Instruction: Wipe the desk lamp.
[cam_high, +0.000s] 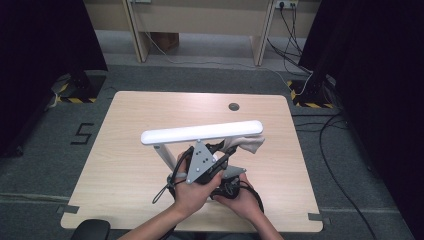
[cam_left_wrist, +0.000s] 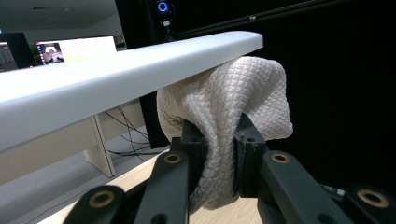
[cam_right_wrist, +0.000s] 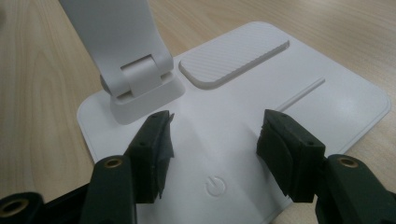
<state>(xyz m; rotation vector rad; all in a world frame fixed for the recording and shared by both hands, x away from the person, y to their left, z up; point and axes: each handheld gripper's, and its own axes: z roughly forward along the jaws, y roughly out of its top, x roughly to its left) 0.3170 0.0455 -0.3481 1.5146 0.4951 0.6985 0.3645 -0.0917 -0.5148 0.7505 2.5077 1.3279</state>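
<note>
Two grippers share the work: the left gripper (cam_left_wrist: 217, 154) pinches a white quilted cloth (cam_left_wrist: 224, 107) up against the underside of the long white lamp bar (cam_left_wrist: 116, 70), likely to wipe it, while the right gripper (cam_right_wrist: 215, 140), jaws spread, steadies the flat white lamp base (cam_right_wrist: 327, 93) (its power symbol (cam_right_wrist: 215, 186) appears in the right gripper view).

The right gripper (cam_right_wrist: 215, 133) hung with its jaws spread wide above the white lamp base (cam_right_wrist: 327, 102), which lay flat on the wooden tabletop (cam_right_wrist: 37, 93). A power symbol (cam_right_wrist: 215, 186) sat on the base between the jaws. Beyond them rose the hinged lamp arm (cam_right_wrist: 121, 42), and beside it lay a raised ribbed pad (cam_right_wrist: 233, 58)
</note>
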